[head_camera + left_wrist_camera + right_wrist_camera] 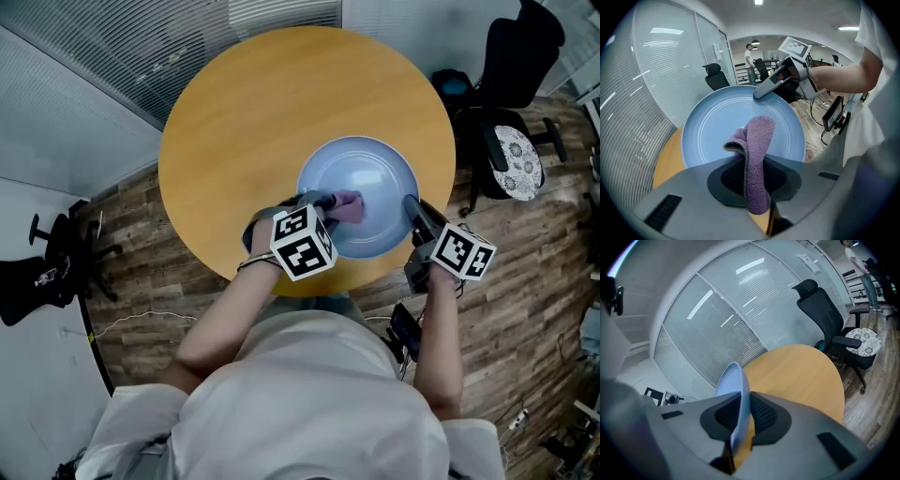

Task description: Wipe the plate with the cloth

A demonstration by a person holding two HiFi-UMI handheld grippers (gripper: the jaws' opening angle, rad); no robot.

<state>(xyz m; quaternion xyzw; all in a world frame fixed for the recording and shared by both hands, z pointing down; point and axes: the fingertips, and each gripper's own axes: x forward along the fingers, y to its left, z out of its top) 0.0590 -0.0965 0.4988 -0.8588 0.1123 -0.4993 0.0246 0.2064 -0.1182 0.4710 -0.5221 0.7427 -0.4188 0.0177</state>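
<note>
While the right hand-held gripper [739,418] is clamping the rim of the plate [712,126] between its dark ribbed pads, the left hand-held gripper [752,176] is pinching the cloth [758,136] in closed jaws and pushing its free end onto the plate's inner face, near the middle. The plate is sitting over the near part of the counter [272,103], though it is hard to say whether it is resting there or being held just clear.

The wiping is probably going best if the left hand is leaning the cloth flatter, since only the folded hump seems to be meeting the surface. It should be sweeping in overlapping arcs from the well out to the rim, with the hard jaw tips kept off the glaze. The right hand is likely needing a firm, quiet hold (a thin rim on a slick plate is inviting a slip), bracing against each push.

The plate is showing as pale blue, round and shallow, smooth and faintly glossy, with a fine ring marking its well. The cloth is looking mauve, thick and fuzzy like terry, doubled over into a soft loop. The counter is appearing round, wood-toned and evenly smooth.
</note>
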